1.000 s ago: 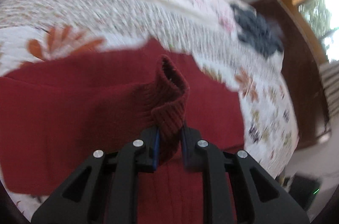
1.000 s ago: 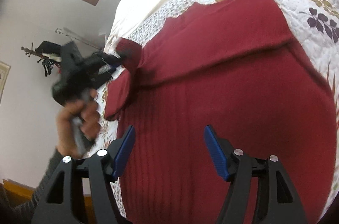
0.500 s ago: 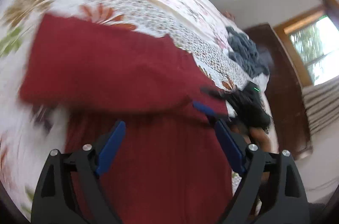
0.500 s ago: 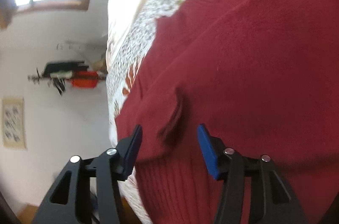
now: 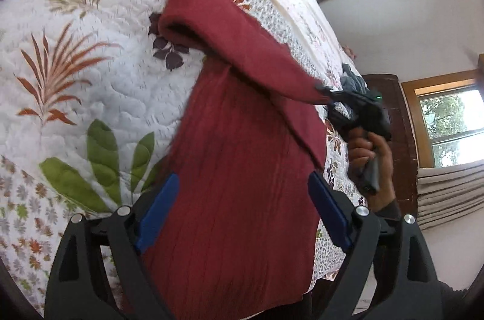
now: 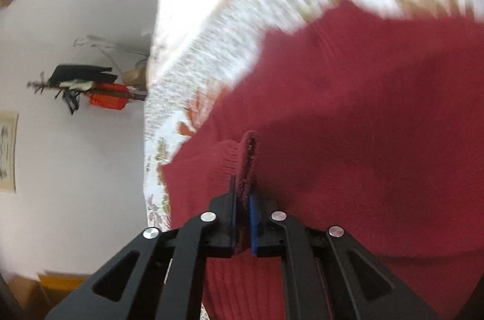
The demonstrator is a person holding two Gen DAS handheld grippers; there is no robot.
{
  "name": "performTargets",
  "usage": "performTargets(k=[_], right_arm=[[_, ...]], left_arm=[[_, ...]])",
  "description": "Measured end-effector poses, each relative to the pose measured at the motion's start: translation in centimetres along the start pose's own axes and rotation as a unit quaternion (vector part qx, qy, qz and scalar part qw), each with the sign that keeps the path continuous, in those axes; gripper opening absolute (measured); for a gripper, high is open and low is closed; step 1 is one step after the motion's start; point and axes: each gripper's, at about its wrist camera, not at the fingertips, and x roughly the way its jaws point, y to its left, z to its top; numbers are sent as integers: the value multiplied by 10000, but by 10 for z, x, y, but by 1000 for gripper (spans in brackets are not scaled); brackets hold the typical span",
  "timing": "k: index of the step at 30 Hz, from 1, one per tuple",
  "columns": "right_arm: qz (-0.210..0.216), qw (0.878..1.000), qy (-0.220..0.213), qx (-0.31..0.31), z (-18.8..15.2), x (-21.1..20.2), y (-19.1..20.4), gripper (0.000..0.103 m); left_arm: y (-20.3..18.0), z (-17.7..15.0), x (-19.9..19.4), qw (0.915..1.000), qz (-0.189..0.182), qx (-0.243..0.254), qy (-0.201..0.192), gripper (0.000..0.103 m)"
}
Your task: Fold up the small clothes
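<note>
Lying on the quilted bed (image 5: 90, 96) is a dark red sweater (image 5: 236, 168), ribbed body toward the cam, one sleeve (image 5: 242, 47) folded across the chest. Right tongs (image 6: 243, 217) are clamped on the sleeve's ribbed cuff (image 6: 248, 162), a hand (image 5: 372, 159) on their grip. Left tongs (image 5: 242, 211) spread wide over the sweater body w/ nothing between them.
</note>
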Motion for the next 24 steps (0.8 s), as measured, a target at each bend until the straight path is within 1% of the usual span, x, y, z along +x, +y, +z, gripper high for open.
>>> performTargets(k=[3, 4, 6, 7, 9, 12, 14, 19, 24], right_arm=[[-160, 9986, -325, -386, 9, -39, 26, 6], [-273, 9968, -498, -560, 12, -61, 34, 6], [-398, 9944, -680, -699, 18, -85, 39, 6], [-464, 9929, -812, -729, 21, -105, 36, 6], [-539, 9915, -938, -717, 24, -128, 27, 6], [-668, 9900, -1122, -530, 30, -157, -1, 6], [-681, 9905, -1143, -346, 31, -166, -25, 6], [-633, 9922, -1054, 210, 36, -164, -96, 6], [-460, 9931, -869, 644, 26, -151, -157, 6]], left_arm=[[-6, 4, -11, 9999, -41, 45, -134, 86], [-9, 5, -15, 9998, -53, 62, -184, 86], [-16, 7, -20, 9995, -122, 139, -257, 86], [-19, 8, -20, 9994, -115, 167, -280, 86], [-24, 9, -20, 9993, -144, 186, -293, 86], [-33, 13, -13, 9993, -158, 187, -272, 86], [-37, 18, -8, 9993, -173, 214, -247, 86], [-44, 31, 8, 9993, -160, 257, -207, 86], [-55, 55, 31, 9991, -209, 340, -173, 86]])
